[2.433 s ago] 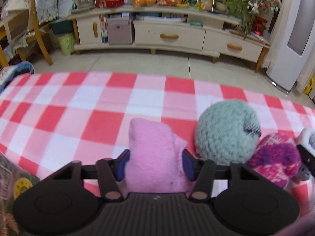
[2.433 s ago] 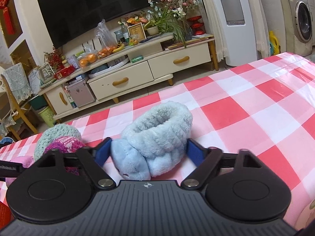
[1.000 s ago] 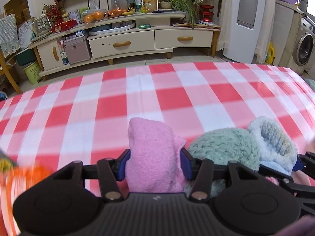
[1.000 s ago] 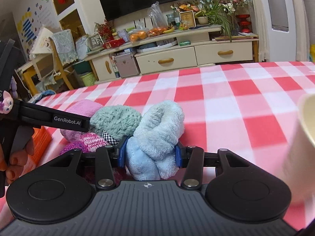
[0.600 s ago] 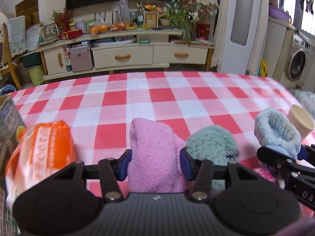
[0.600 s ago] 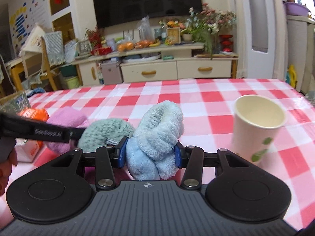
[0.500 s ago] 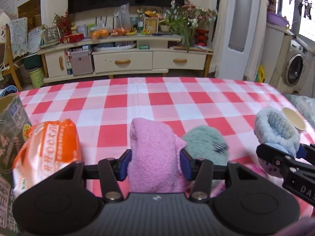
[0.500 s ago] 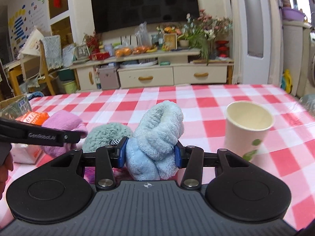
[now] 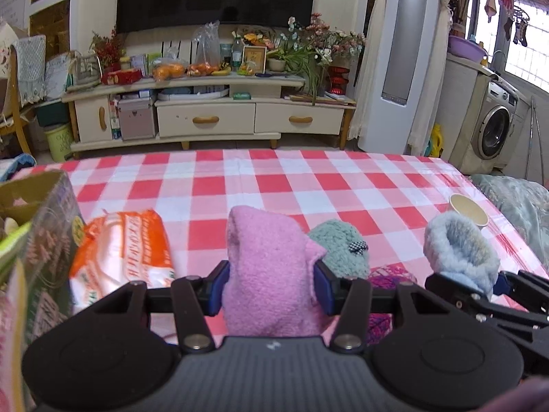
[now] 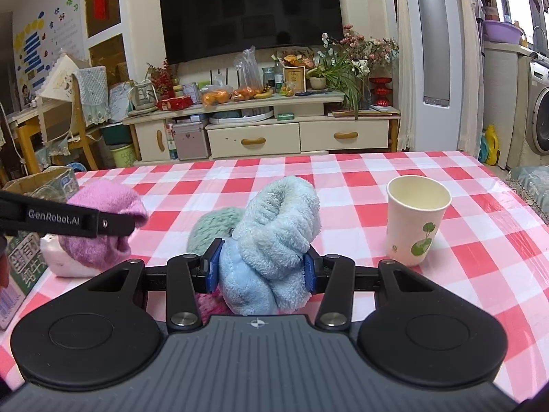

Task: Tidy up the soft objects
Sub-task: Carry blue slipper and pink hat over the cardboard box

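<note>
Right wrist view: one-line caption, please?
Right gripper clamps a fluffy blue sock above the checked tablecloth, paper cup alongside.

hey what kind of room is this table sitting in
Most likely a home living room: a large wall television hangs above a cluttered media cabinet, and a washing machine stands off to one side.

A table with a red, pink and white check cloth (image 10: 377,178) holds everything. A paper cup (image 10: 416,219) stands upright on it at about 3 o'clock. A fuzzy green ball (image 9: 338,250) lies near the middle. An orange packet (image 9: 123,250) lies at 9 o'clock, just beside a cardboard box (image 9: 37,226).
</note>
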